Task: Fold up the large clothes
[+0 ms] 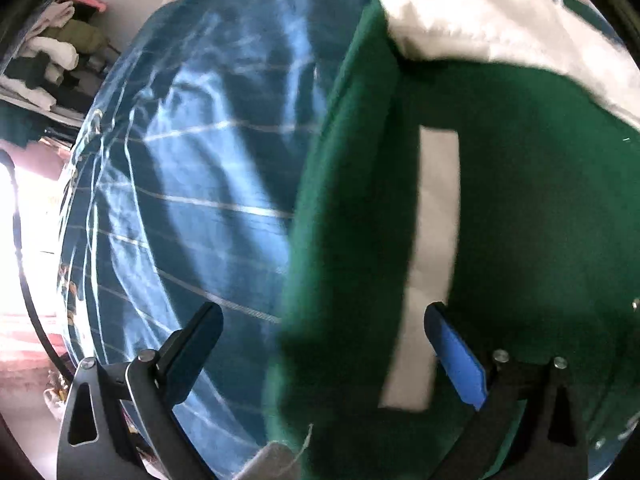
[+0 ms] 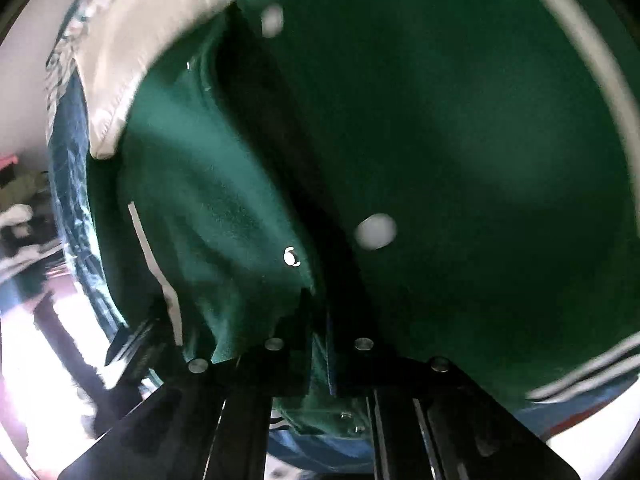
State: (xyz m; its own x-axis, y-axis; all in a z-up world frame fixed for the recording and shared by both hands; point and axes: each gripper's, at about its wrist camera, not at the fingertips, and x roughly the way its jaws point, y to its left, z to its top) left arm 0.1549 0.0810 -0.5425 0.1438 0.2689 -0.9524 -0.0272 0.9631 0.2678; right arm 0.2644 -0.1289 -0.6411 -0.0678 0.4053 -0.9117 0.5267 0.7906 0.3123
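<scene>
A dark green jacket [image 1: 520, 200] with white sleeves [image 1: 460, 12] lies on a blue bedsheet [image 1: 200, 180]. A white strip [image 1: 432, 220] runs down its front. My left gripper [image 1: 324, 308] hangs open just above the jacket's left edge, its blue-padded finger [image 1: 460, 364] over the green cloth and the other finger over the sheet; nothing is pinched. In the right wrist view the green jacket [image 2: 480, 140] fills the frame, showing white snap buttons [image 2: 376, 230] and a white sleeve [image 2: 160, 20]. My right gripper [image 2: 318, 312] is shut on a fold of the green cloth.
The sheet's edge curves down the left side, with bright floor [image 1: 28, 200] beyond it. A pile of clothes [image 1: 60, 48] sits at the far upper left. The blue sheet [image 2: 68, 152] also shows along the left of the right wrist view.
</scene>
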